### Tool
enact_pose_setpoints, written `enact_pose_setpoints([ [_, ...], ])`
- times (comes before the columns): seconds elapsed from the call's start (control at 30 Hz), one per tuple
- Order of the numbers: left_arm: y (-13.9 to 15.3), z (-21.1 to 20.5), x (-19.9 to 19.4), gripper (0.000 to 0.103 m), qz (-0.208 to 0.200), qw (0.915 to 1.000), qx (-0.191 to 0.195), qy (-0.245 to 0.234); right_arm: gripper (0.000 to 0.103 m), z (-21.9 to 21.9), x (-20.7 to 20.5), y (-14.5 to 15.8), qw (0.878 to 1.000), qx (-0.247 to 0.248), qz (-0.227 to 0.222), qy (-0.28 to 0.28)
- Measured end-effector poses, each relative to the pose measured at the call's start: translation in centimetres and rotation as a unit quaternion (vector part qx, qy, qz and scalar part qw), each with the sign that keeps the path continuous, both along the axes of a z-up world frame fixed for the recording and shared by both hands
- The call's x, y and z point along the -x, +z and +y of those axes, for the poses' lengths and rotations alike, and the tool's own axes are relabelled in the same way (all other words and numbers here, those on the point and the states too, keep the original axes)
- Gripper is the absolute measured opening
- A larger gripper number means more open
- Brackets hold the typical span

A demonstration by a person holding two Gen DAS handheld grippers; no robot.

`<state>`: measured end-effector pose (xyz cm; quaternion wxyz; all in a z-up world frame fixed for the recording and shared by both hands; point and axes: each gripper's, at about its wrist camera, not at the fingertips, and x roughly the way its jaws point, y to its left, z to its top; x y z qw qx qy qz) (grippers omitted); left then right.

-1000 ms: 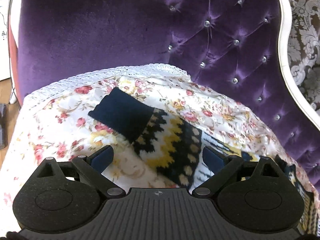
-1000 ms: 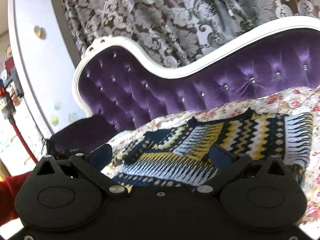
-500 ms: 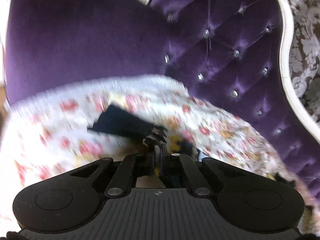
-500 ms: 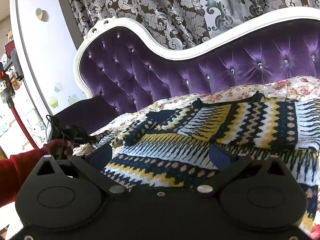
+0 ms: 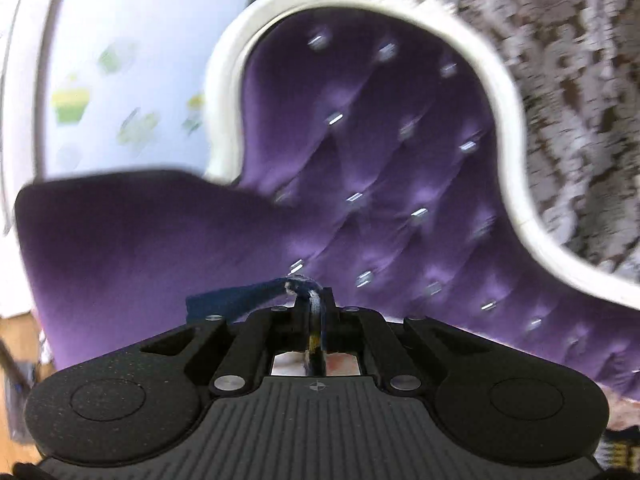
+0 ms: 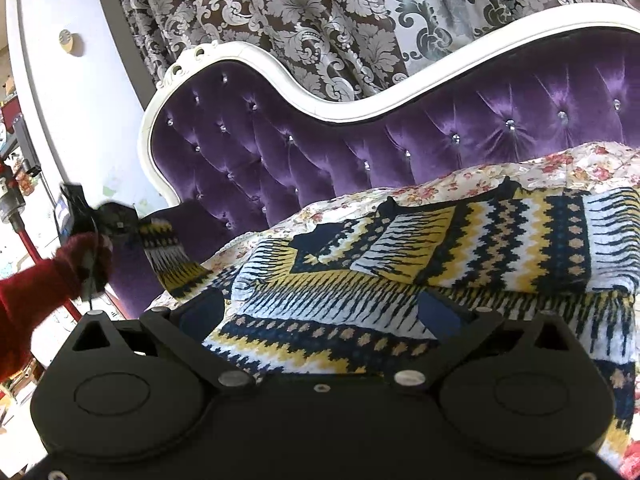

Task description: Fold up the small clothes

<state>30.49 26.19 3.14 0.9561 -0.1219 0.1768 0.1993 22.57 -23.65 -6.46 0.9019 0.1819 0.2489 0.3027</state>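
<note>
A navy, yellow and white zigzag knit sweater (image 6: 460,256) lies spread on the floral cover of a purple sofa. My left gripper (image 5: 314,304) is shut on one sleeve (image 5: 240,300), whose navy cuff sticks out to the left of the pinched jaws. In the right wrist view that left gripper (image 6: 120,222) hangs above the sofa's left arm, a hand in a red sleeve (image 6: 44,292) behind it, with the patterned sleeve (image 6: 168,260) draped down from it to the sweater. My right gripper (image 6: 320,312) is open just above the sweater's near hem, nothing between its fingers.
The tufted purple sofa back (image 6: 400,136) with a white carved frame (image 6: 248,56) rises behind the sweater, and a padded purple arm (image 5: 140,240) closes the left end. A floral cover (image 6: 560,168) lies under the sweater. Patterned curtains (image 6: 320,12) hang behind; a white wall (image 5: 120,80) stands at left.
My left gripper shut on the sleeve and rose with it, so its view swung from the seat up to the sofa back. The right gripper stayed open over the hem.
</note>
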Motion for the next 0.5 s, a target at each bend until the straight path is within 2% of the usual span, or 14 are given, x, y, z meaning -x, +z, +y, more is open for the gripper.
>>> enact_pose_setpoints([
  [0.27, 5.7, -7.9, -1.2, 0.004, -0.04, 0.9949, -0.011, -0.092, 0.103, -1.6, -1.0, 0.1, 0.999, 0.024, 0.027, -0.039],
  [0.5, 7.8, -17.4, -2.7, 0.004, -0.055, 0.9793, 0.004, -0.195, 0.103, -5.3, -2.4, -0.2, 0.989, 0.031, 0.08, -0.118],
])
